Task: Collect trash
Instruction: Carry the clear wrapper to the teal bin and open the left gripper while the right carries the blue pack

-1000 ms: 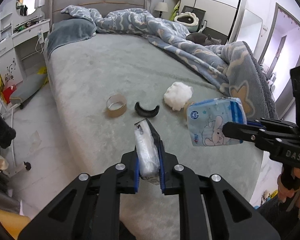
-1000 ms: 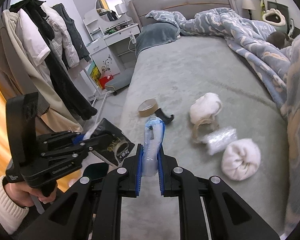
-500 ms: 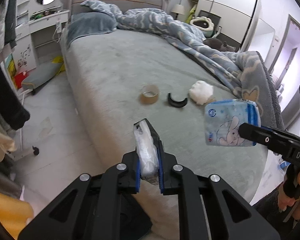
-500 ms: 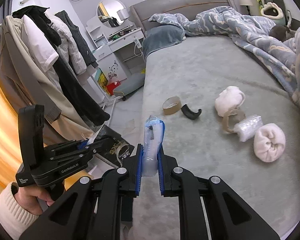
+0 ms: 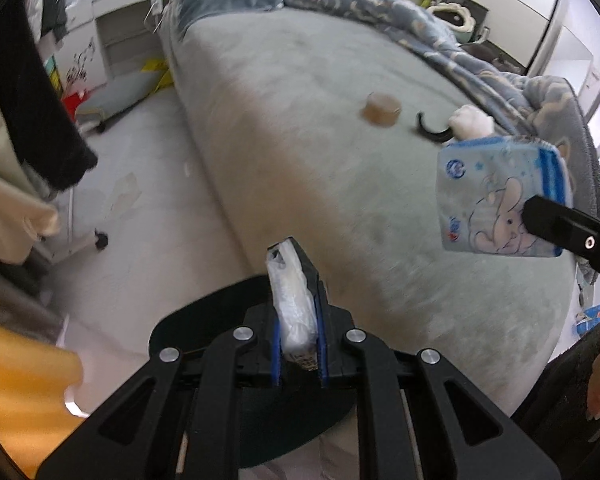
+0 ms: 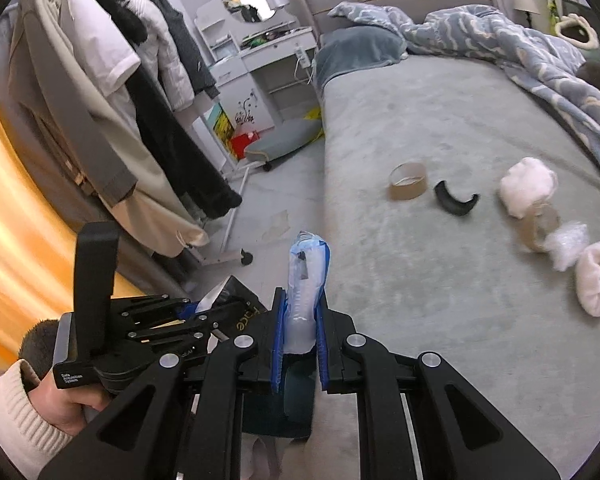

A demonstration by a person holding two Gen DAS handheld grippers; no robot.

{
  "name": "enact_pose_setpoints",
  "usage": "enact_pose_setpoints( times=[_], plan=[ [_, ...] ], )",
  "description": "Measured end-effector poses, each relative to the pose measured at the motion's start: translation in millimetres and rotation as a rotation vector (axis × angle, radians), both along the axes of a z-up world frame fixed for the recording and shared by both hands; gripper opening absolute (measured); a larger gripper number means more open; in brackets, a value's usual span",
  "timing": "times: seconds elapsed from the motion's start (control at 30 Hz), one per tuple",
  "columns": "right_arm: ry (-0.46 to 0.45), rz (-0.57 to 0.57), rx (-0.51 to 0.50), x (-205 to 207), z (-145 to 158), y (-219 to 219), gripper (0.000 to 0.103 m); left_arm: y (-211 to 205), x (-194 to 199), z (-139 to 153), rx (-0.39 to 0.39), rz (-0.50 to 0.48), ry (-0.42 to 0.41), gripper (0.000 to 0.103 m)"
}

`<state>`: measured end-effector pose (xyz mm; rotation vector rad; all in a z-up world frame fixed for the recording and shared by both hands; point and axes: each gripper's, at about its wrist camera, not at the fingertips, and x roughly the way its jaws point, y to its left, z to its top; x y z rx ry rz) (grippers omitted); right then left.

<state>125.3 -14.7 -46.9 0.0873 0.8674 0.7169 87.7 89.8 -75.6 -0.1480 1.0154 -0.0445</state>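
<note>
My left gripper (image 5: 298, 344) is shut on a crumpled clear plastic wrapper with a black edge (image 5: 294, 300), held beside the bed over a dark round bin (image 5: 220, 332). My right gripper (image 6: 300, 344) is shut on a blue-and-white tissue pack (image 6: 306, 280), which also shows in the left wrist view (image 5: 496, 196). The left gripper also shows at the lower left of the right wrist view (image 6: 188, 316). On the grey bed (image 6: 440, 120) lie a brown tape ring (image 6: 407, 181), a black curved piece (image 6: 454, 199), a white wad (image 6: 526, 186), a second tape ring (image 6: 540, 226), a clear plastic scrap (image 6: 568, 244) and a rolled white sock (image 6: 598, 278).
A clothes rack with hanging coats (image 6: 112, 92) stands to the left. A white dresser with a round mirror (image 6: 256, 36) and a low grey stool (image 6: 280, 142) are beyond it. A blue patterned quilt (image 6: 520, 40) covers the bed's far right side.
Both grippers have pulled back from the bed and swung left and down with their loads. The dark bin has come into view below the left gripper.
</note>
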Motion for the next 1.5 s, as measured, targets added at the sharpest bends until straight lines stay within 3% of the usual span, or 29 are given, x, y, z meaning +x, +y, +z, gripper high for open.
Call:
enact_pose_setpoints(
  times=[0.4,0.67,0.8,0.83,0.87,0.93,1.0,1.1,1.17,1.33,1.5],
  plan=[
    [0.084,0.087,-0.091,-0.5,-32.6,60.9,0.014,35.7,-10.8,-57.4,-0.029,0.038,0.199,0.015],
    [0.121,0.120,-0.146,-0.4,-51.5,97.3,0.014,58.5,-19.1,-91.8,-0.083,0.073,0.289,0.016],
    [0.161,0.132,-0.159,3.2,-66.3,109.6,0.014,66.3,-20.7,-98.4,-0.069,0.084,0.316,0.020],
    [0.183,0.134,-0.157,5.4,-72.1,112.1,0.014,68.3,-21.4,-97.3,-0.065,0.087,0.314,0.024],
    [0.197,0.135,-0.160,6.8,-76.1,113.7,0.014,70.5,-22.2,-95.3,-0.066,0.088,0.306,0.037],
    [0.213,0.134,-0.182,9.3,-85.0,118.3,0.014,74.3,-25.4,-90.5,-0.059,0.092,0.285,0.052],
    [0.221,0.139,-0.209,10.4,-93.1,124.9,0.014,79.8,-29.3,-87.6,-0.058,0.097,0.273,0.054],
    [0.234,0.144,-0.239,10.4,-103.8,133.6,0.014,86.0,-32.1,-80.9,-0.055,0.109,0.252,0.066],
    [0.241,0.150,-0.260,10.6,-110.4,139.4,0.014,91.5,-36.7,-73.6,-0.028,0.118,0.221,0.081],
    [0.266,0.161,-0.311,12.8,-130.6,150.9,0.014,102.2,-50.2,-55.1,0.015,0.140,0.131,0.094],
    [0.284,0.183,-0.351,10.9,-148.4,163.3,0.014,119.9,-62.6,-35.7,0.009,0.201,0.042,0.095]
  ],
)
